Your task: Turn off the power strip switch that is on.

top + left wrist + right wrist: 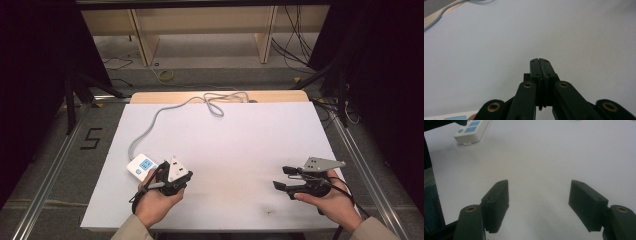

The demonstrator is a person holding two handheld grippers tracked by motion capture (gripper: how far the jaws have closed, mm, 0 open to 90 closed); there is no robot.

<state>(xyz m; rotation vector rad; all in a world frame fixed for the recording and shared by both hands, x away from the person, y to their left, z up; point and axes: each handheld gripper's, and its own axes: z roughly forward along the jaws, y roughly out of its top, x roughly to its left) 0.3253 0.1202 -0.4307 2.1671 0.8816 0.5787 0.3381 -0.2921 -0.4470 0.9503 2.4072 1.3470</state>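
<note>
A white power strip (141, 165) with blue switches lies at the front left of the white tabletop (225, 130). Its grey cable (150, 125) runs to the back edge and loops there. My left gripper (186, 176) sits just right of the strip, held low over the table. Its jaws are shut (540, 61) with nothing between them. A corner of the strip (454, 117) shows at the bottom left of the left gripper view. My right gripper (282, 177) hovers at the front right, pointing left. It is open (539, 187) over bare table, with the strip (471, 130) far off.
The tabletop rests on a wooden board (150, 97) inside a metal frame (50, 170). Beyond it stand wooden shelves (200, 30) with loose cables (295, 45) on the floor. Dark curtains hang on both sides.
</note>
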